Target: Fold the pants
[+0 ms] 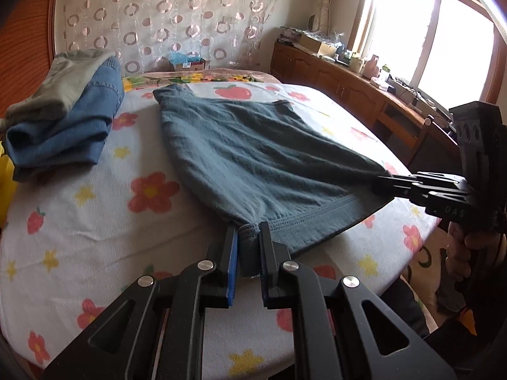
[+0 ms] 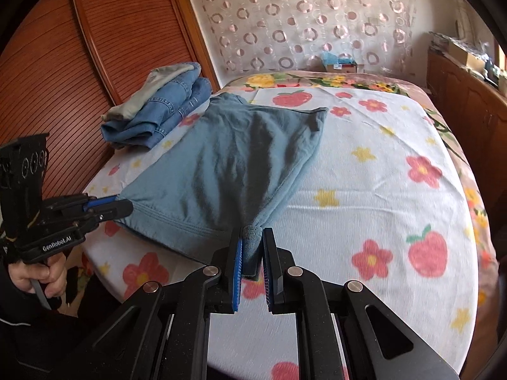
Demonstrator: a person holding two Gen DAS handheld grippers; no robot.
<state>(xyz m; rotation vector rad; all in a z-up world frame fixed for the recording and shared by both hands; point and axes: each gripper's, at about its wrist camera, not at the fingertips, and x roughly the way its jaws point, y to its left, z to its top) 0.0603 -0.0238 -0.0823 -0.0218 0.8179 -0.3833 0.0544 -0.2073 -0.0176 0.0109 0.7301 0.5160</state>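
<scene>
Both grippers were clamped on the near hem of the teal-grey knit cotton pants (image 1: 253, 155): left gripper (image 1: 248, 250) with its fingers (image 1: 233, 253) pinching a bunched corner, right gripper (image 2: 253, 253) doing the same at the other corner. The pants lay spread on the bed with the white sheet printed with red flowers and strawberries (image 1: 95, 221), far end flat, near edge lifted slightly and stretched between the two grips. Judgement: mid-fold, cloth being laid or drawn taut. To do it well, keep both corners level and equally tensioned, lower them together so the hem lands straight, and let go only once the fabric rests on the sheet, else the bunched corners will drag wrinkles in. Slack showed as dark creases running down the middle in the right wrist view; pulling the hands a bit apart should clear them. Left wrist view alone showed the bright window (image 1: 427, 31) and the wooden sideboard with clutter (image 1: 348, 72), plus the right gripper side-on gripping its corner. Right wrist view alone showed the reddish slatted wooden door (image 2: 63, 79) and the person's hand (image 2: 38, 278) on the left gripper's handle. Both showed the pile of folded blue denim and khaki clothes (image 2: 158, 107), just beside the pants' far corner.
</scene>
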